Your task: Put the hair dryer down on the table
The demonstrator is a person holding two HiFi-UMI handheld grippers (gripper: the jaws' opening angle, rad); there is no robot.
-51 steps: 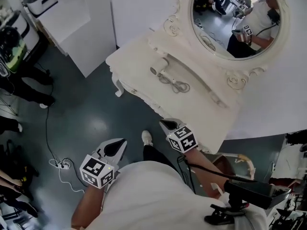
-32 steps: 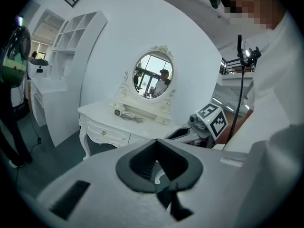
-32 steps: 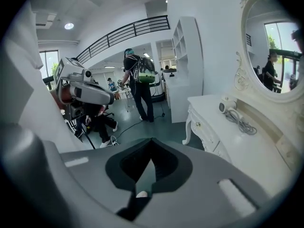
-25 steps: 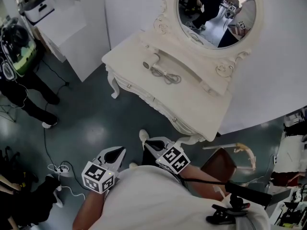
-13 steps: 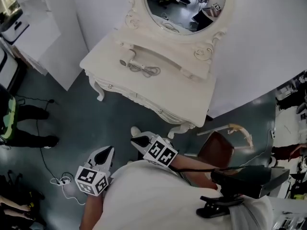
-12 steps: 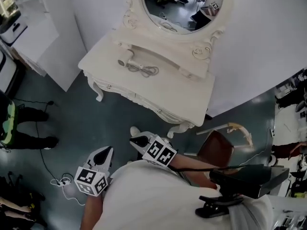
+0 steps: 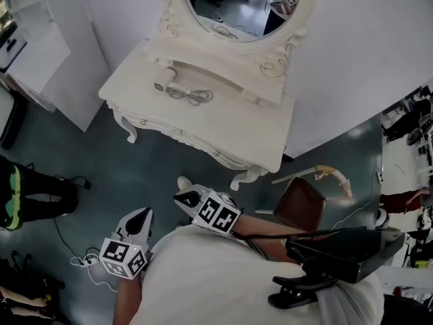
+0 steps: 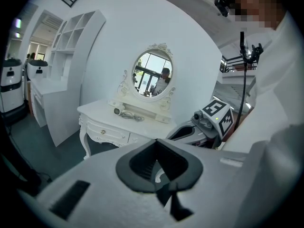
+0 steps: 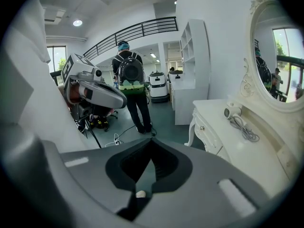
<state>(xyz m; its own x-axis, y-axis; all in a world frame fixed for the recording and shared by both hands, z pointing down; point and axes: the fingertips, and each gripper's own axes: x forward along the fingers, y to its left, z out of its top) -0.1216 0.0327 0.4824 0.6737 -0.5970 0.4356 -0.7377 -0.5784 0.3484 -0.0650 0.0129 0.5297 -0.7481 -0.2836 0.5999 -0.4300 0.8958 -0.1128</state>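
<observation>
The white hair dryer (image 7: 162, 83) lies on the white dressing table (image 7: 230, 124) below the mirror, its grey cord (image 7: 191, 96) coiled beside it. Nothing holds it. It also shows as the hair dryer (image 8: 117, 110) and the hair dryer (image 9: 232, 111) in the two gripper views. Both grippers hang low by my body, well short of the table and over the floor. My left gripper (image 7: 139, 217) is shut and empty. My right gripper (image 7: 181, 196) is shut and empty too, its tips together. The left gripper (image 8: 156, 144) and right gripper (image 9: 150, 140) views point toward the table from a distance.
An oval mirror (image 7: 237, 5) tops the table. A brown chair (image 7: 298, 205) stands at the table's right corner. A white cabinet (image 7: 34, 53) is at the left. A person with a backpack (image 9: 130, 89) stands on the floor, and a power strip (image 7: 84, 261) lies near my left gripper.
The view has swung, so the table sits further up and left in the frame. Both grippers stay low and shut by my body. The hair dryer has not moved on the table.
</observation>
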